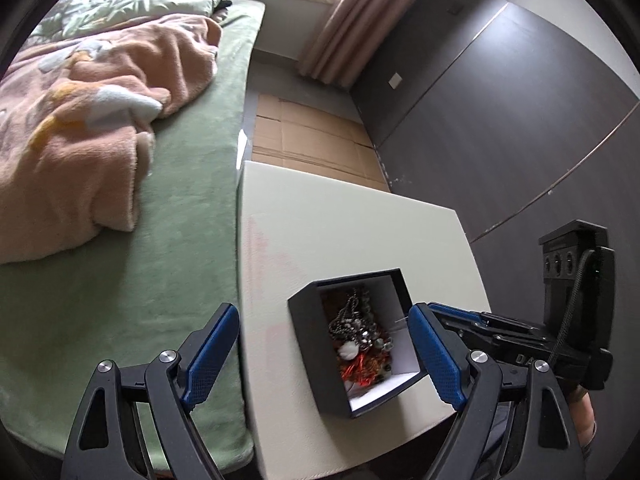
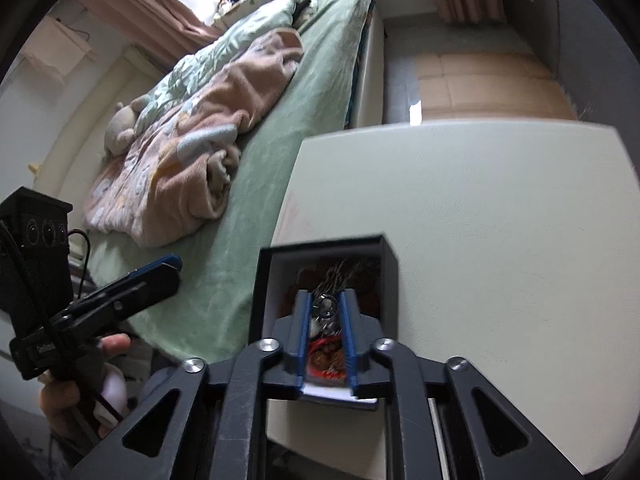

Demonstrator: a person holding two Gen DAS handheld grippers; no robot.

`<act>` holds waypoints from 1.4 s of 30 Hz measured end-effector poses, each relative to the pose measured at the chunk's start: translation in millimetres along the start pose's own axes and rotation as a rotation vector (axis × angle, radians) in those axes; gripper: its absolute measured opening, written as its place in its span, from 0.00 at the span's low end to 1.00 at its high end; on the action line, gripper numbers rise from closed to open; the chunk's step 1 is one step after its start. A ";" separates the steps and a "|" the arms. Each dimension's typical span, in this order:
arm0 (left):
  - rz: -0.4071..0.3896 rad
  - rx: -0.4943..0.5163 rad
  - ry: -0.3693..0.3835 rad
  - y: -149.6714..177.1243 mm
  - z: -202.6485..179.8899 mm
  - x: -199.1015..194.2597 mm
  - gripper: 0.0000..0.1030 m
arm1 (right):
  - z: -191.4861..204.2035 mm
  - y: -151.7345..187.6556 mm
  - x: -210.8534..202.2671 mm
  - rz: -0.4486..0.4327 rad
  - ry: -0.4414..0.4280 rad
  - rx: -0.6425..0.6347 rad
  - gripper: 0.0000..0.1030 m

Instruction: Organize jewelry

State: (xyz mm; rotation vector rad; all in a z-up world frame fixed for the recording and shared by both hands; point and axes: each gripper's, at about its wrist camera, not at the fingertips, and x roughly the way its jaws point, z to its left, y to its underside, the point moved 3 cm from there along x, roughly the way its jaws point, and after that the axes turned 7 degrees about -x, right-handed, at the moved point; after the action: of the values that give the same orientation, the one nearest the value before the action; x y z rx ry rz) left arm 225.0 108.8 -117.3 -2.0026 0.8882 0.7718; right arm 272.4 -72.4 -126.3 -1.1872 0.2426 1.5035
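Observation:
A black box with a white lining stands on the white table near its front edge. It holds a tangle of jewelry: silver chains, beads and red-orange pieces. My left gripper is wide open, its blue pads on either side of the box and above it. In the right wrist view my right gripper reaches into the box and is nearly shut around a silver ring on top of the jewelry pile. The right gripper's body also shows in the left wrist view.
A bed with a green sheet and a pink blanket lies left of the table. Flattened cardboard covers the floor beyond it. A dark wardrobe wall stands to the right. Pink curtains hang at the back.

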 end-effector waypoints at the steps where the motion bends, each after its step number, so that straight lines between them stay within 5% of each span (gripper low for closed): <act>1: -0.002 0.000 0.002 1.3 1.0 -1.7 0.84 | -1.3 1.2 0.1 0.001 0.000 0.009 0.57; 3: -0.004 0.002 0.006 3.8 2.4 -4.5 0.85 | -2.9 4.3 -3.2 -0.019 -0.002 0.024 0.85; 14: -0.020 0.030 0.054 25.0 -16.3 -17.5 1.00 | -8.2 38.3 -47.7 -0.121 0.024 0.074 0.87; 17: -0.023 0.053 0.052 32.8 -25.6 -22.5 1.00 | -10.3 52.1 -65.8 -0.167 0.030 0.090 1.00; 31: -0.135 0.146 0.077 67.6 -77.7 -82.5 1.00 | 3.0 99.9 -150.3 -0.307 0.140 0.062 1.00; 42: -0.218 0.223 0.024 106.5 -100.9 -135.3 1.00 | 20.9 153.2 -206.3 -0.393 0.197 0.051 1.00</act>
State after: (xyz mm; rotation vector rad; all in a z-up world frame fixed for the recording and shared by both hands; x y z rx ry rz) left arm 83.6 19.4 -8.4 -1.8754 0.7209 0.5049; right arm 101.0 -237.1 -26.6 -1.2593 0.1662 1.0355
